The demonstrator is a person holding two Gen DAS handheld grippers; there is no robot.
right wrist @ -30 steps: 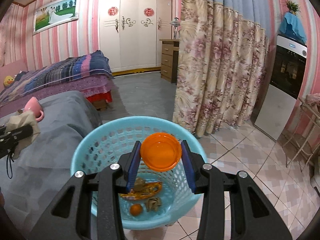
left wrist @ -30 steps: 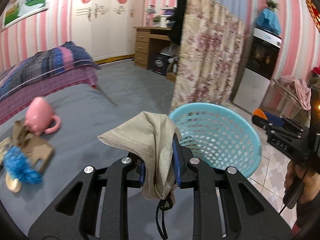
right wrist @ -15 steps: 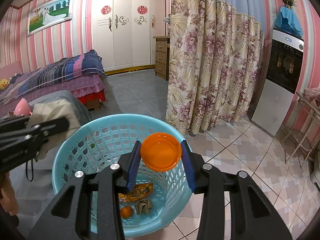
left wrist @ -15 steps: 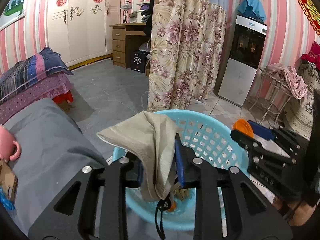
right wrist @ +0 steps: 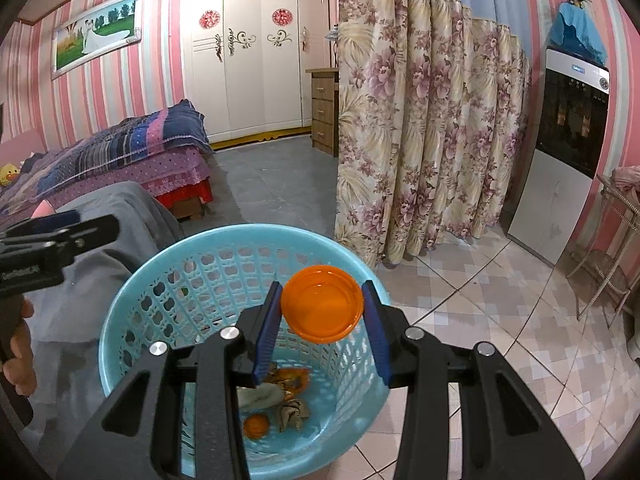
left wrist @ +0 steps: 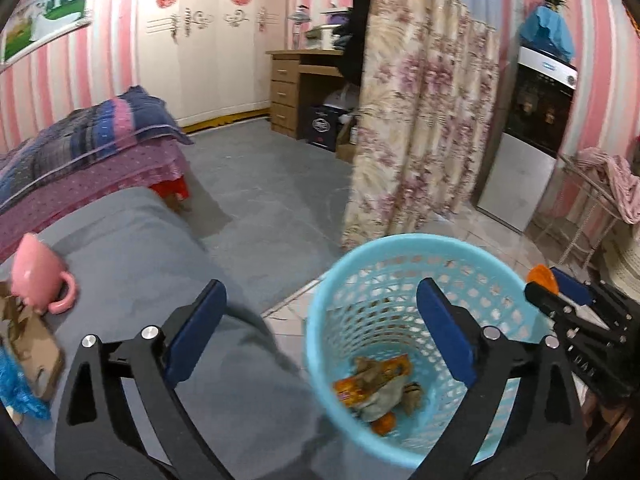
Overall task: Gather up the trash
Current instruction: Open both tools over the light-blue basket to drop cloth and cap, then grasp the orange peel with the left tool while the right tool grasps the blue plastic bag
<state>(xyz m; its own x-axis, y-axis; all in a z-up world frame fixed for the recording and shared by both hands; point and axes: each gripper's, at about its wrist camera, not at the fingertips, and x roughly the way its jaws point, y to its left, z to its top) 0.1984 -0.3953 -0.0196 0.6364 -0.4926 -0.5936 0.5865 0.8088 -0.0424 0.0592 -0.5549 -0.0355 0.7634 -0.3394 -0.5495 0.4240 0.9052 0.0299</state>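
A light blue plastic basket [left wrist: 412,248] stands on the floor beside the grey-covered table [left wrist: 132,240]; it also shows in the right wrist view [right wrist: 168,264]. Inside lie an orange wrapper [left wrist: 352,388], a beige face mask [left wrist: 380,400] and a small orange [right wrist: 256,426]. My left gripper [left wrist: 320,320] is open and empty above the basket's left rim. My right gripper [right wrist: 322,318] is shut on an orange lid [right wrist: 322,308], held over the basket's right side.
On the table's left are a pink mug [left wrist: 36,276], brown cardboard [left wrist: 28,344] and a blue scrubber [left wrist: 16,388]. A floral curtain [right wrist: 420,128] hangs behind the basket. A bed [right wrist: 120,160], a wooden desk [left wrist: 304,88] and a water dispenser [right wrist: 568,152] stand around.
My left gripper has opened and let go of the beige mask, which now lies in the basket. My right gripper still holds the orange lid over the basket.
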